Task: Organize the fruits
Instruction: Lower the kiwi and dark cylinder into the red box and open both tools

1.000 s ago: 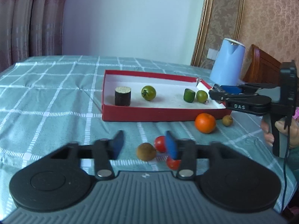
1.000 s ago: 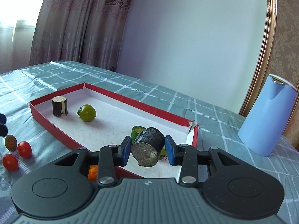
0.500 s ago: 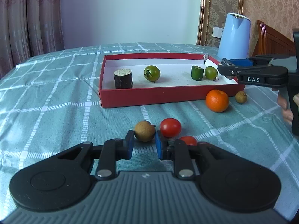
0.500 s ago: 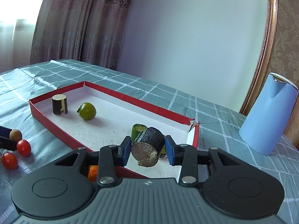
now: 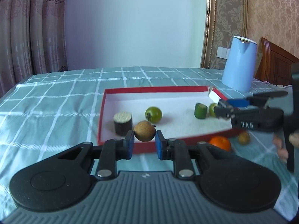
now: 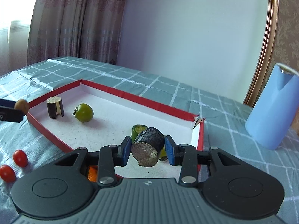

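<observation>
My left gripper (image 5: 144, 143) is shut on a small brown round fruit (image 5: 144, 130) and holds it in the air at the near left edge of the red tray (image 5: 158, 89). The fruit also shows in the right wrist view (image 6: 22, 105). My right gripper (image 6: 147, 150) is shut on a dark cylinder piece (image 6: 148, 146) over the tray's right end (image 6: 200, 140). In the tray lie a dark cylinder (image 5: 122, 123), a green tomato (image 5: 153, 114), a green cut piece (image 5: 200, 110) and a small green fruit (image 5: 212, 109). Two red tomatoes (image 6: 20, 158) lie on the cloth.
An orange (image 5: 220, 142) and a small brown fruit (image 5: 243, 137) lie on the checked tablecloth (image 5: 56, 100) in front of the tray. A blue kettle (image 5: 240, 63) stands behind the tray's right corner, with a wooden chair (image 5: 274, 63) beyond it.
My left gripper shut on the brown fruit, lifted it off the cloth and carried it toward the tray's near edge. My right gripper kept the dark piece over the tray.
</observation>
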Motion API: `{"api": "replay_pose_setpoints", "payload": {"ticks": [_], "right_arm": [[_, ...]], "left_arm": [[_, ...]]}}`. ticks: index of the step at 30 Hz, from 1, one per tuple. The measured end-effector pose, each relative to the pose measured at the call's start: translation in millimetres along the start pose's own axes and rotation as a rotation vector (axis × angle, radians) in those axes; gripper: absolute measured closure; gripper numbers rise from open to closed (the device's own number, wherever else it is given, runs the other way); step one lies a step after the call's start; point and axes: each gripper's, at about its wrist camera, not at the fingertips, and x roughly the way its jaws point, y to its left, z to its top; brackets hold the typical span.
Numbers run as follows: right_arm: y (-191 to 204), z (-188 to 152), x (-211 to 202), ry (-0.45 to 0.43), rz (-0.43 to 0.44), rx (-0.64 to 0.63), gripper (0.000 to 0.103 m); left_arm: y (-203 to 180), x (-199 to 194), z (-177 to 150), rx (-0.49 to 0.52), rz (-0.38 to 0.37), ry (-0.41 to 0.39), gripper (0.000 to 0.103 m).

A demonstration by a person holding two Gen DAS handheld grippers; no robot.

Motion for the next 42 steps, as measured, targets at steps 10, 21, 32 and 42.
{"api": "replay_pose_setpoints", "payload": {"ticks": [10, 21, 32, 42], "right_arm": [[-4, 2, 26, 0.067, 0.038, 0.042, 0.066], [8, 10, 34, 0.087, 0.064, 0.037, 0.066], [2, 10, 38, 0.116, 0.123, 0.105, 0.064], [-5, 8, 30, 0.085, 0.131, 0.154, 0.048]], "left_arm": [[-20, 62, 15, 0.064, 0.042, 0.098, 0.082], [-16, 88, 11, 0.029, 0.081, 0.157, 0.078], [-14, 86, 10, 0.015, 0.085, 0.148, 0.066], [-16, 78, 9, 0.019, 0.077, 0.111, 0.025]]}}
